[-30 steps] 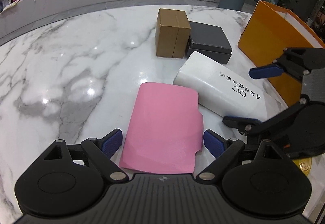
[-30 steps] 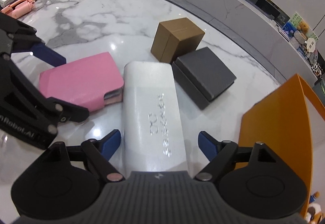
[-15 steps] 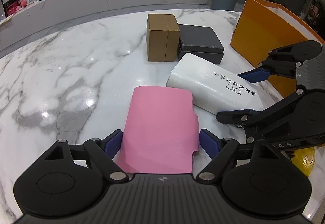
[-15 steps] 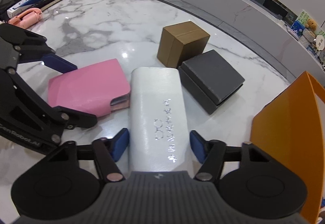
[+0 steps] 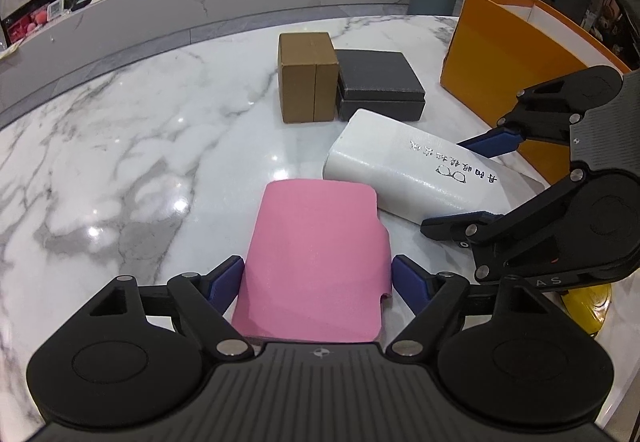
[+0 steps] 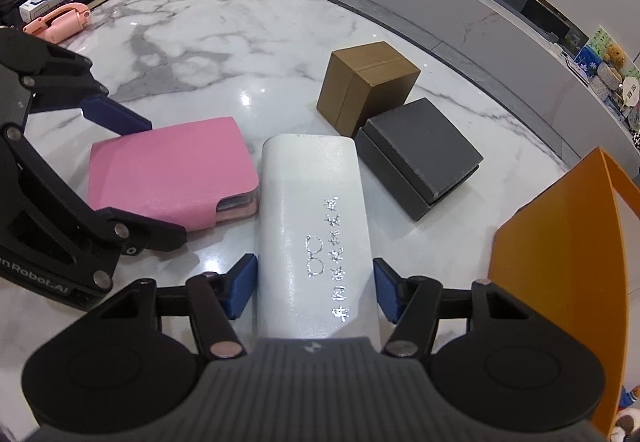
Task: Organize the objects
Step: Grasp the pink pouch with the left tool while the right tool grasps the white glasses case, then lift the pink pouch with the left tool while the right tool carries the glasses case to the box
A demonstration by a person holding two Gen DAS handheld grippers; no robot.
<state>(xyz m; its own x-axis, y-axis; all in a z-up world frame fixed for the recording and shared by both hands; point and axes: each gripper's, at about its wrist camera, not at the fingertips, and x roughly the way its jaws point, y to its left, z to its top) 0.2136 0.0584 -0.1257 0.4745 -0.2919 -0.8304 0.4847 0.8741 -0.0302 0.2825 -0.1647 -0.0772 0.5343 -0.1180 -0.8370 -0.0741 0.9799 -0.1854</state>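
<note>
A: Pink wallet (image 5: 316, 262) sits near-left on the marble table (image 5: 120, 161), between the left gripper (image 5: 318, 282) pads. Jaws are closing. The left pad looks to be on its edge, but there's a sliver of gap at the right pad, so no grip yet.

B: And the right side?

A: White glasses case (image 6: 316, 226) lies right of the wallet, its far corner just beside the wallet's open end. Right gripper (image 6: 316, 288) straddles its near end, jaws closing. Pads sit at the case's sides and I can't see a gap, so I'd call it pinched.

B: What's beyond?

A: Brown cardboard box (image 5: 306, 77) and dark grey box (image 5: 380, 85) sit far-centre, touching each other. Orange bag (image 5: 504, 53) stands far right, open at the top. It's probably the destination.

B: Risks?

A: Three.
1. The wallet is soft and its flap is loose. A squeeze on the cover alone could buckle it or let it slip out on the lift.
2. The case is smooth and rounded, and it's held near one end. The far end may sag or pivot, then knock the wallet or the grey box.
3. The two grippers are close together. If both lift at once, the linkages could clash.
</note>
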